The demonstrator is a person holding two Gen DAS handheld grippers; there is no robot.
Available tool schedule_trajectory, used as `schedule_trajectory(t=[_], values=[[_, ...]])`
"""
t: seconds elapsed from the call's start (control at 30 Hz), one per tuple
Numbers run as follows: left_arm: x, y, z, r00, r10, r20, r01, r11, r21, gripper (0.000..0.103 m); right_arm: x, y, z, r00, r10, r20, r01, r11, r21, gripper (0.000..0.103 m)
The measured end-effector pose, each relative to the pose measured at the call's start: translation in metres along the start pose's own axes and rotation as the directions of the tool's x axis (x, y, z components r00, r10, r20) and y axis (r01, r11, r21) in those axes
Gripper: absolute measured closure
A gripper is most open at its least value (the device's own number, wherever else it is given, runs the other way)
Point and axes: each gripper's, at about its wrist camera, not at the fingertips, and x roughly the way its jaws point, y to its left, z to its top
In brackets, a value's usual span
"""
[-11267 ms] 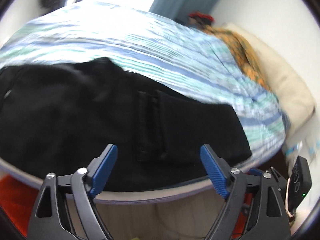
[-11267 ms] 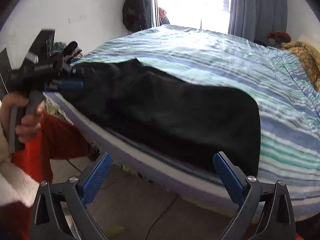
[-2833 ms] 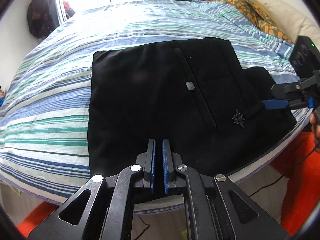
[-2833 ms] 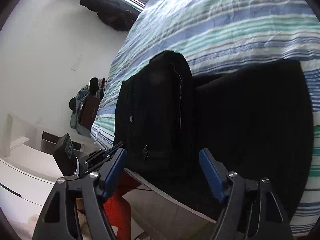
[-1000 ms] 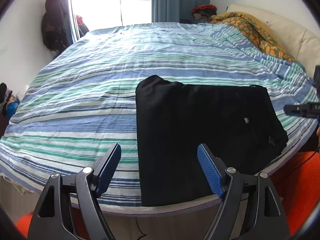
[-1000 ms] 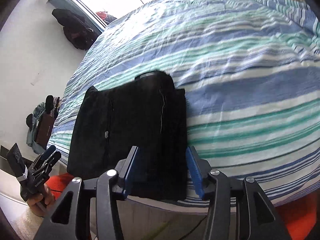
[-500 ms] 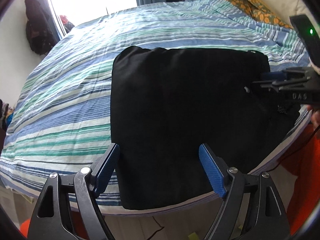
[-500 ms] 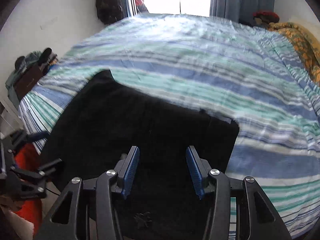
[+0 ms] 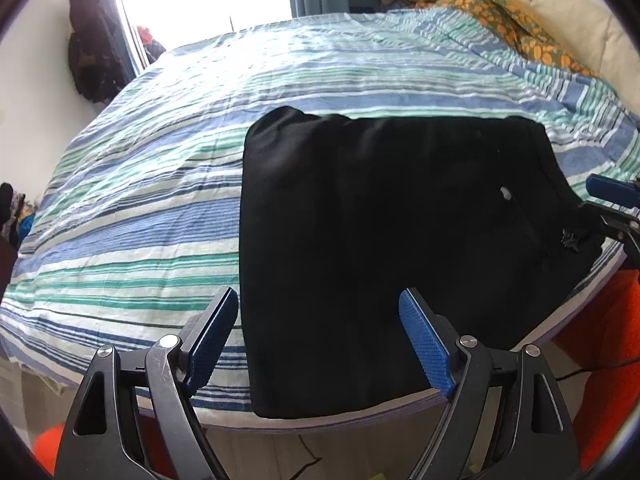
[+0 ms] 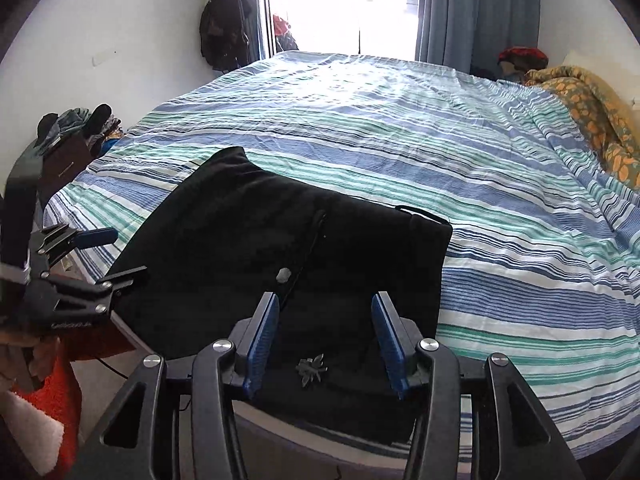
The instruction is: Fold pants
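Black pants (image 9: 380, 220) lie folded into a flat rectangle on the striped bed cover (image 9: 140, 200), close to the bed's front edge. My left gripper (image 9: 320, 320) hangs open above the rectangle's near left corner, with nothing between its blue pads. In the right wrist view the pants (image 10: 260, 248) show a metal button (image 10: 284, 275) and a small emblem (image 10: 311, 369). My right gripper (image 10: 325, 312) hovers over that end, jaws part open with only cloth below them. The left gripper (image 10: 112, 254) shows at the left there, and the right gripper (image 9: 612, 200) at the right edge of the left wrist view.
An orange-patterned blanket (image 10: 592, 120) and a cream pillow (image 9: 560, 12) lie at the bed's far right. Dark clothes (image 10: 222, 12) hang beside the bright window, with clutter (image 10: 72, 128) at the bed's left side. A person's hand (image 10: 24, 356) and orange-red clothing (image 9: 608, 320) are below the bed's edge.
The right gripper has swung across and rolled level, now over the pants' button end. The left gripper has sunk closer to the pants. The pants have stayed put.
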Motion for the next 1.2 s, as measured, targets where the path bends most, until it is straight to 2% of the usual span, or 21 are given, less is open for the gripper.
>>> schedule_trajectory(t=[0.13, 0.83, 0.9, 0.97, 1.0, 1.07, 1.1, 1.13, 1.17, 1.2], values=[[0.008, -0.011, -0.005, 0.998, 0.042, -0.036, -0.041, 0.999, 0.035, 0.018, 0.023, 0.004, -0.03, 0.995, -0.023, -0.101, 0.022, 1.0, -0.005, 0.054], [0.009, -0.012, -0.008, 0.998, 0.037, -0.048, -0.035, 0.999, 0.026, 0.016, 0.036, 0.001, -0.036, 0.996, -0.031, -0.087, 0.032, 0.999, 0.005, 0.052], [0.006, -0.006, -0.002, 0.998, 0.0, -0.066, 0.002, 1.0, 0.028, 0.016, 0.03, -0.004, -0.032, 0.997, 0.001, -0.082, 0.001, 1.0, 0.022, 0.052], [-0.001, 0.015, 0.008, 0.998, -0.042, -0.055, 0.041, 0.999, -0.013, 0.015, 0.013, -0.025, -0.026, 0.996, 0.088, -0.029, -0.084, 0.99, 0.111, 0.052], [-0.001, 0.03, 0.012, 0.997, -0.059, -0.05, 0.056, 0.997, -0.055, 0.008, 0.006, -0.04, -0.025, 0.994, 0.108, -0.002, -0.106, 0.979, 0.173, 0.039], [0.009, 0.058, 0.02, 0.993, -0.106, -0.061, 0.095, 0.983, -0.159, 0.004, 0.004, -0.073, -0.024, 0.996, 0.093, 0.004, -0.091, 0.956, 0.28, 0.02], [0.02, 0.068, 0.022, 0.987, -0.132, -0.093, 0.111, 0.972, -0.208, 0.004, 0.011, -0.088, -0.024, 0.993, 0.121, -0.02, -0.107, 0.937, 0.332, 0.02], [0.038, 0.078, 0.023, 0.972, -0.182, -0.145, 0.14, 0.954, -0.264, 0.004, 0.025, -0.102, -0.024, 0.981, 0.184, -0.059, -0.147, 0.91, 0.388, 0.02], [0.048, 0.081, 0.023, 0.958, -0.231, -0.167, 0.175, 0.939, -0.296, 0.005, 0.039, -0.112, -0.025, 0.961, 0.261, -0.089, -0.198, 0.878, 0.436, 0.021], [0.06, 0.082, 0.023, 0.933, -0.309, -0.184, 0.237, 0.913, -0.333, 0.005, 0.053, -0.117, -0.025, 0.943, 0.313, -0.117, -0.227, 0.858, 0.461, 0.021]])
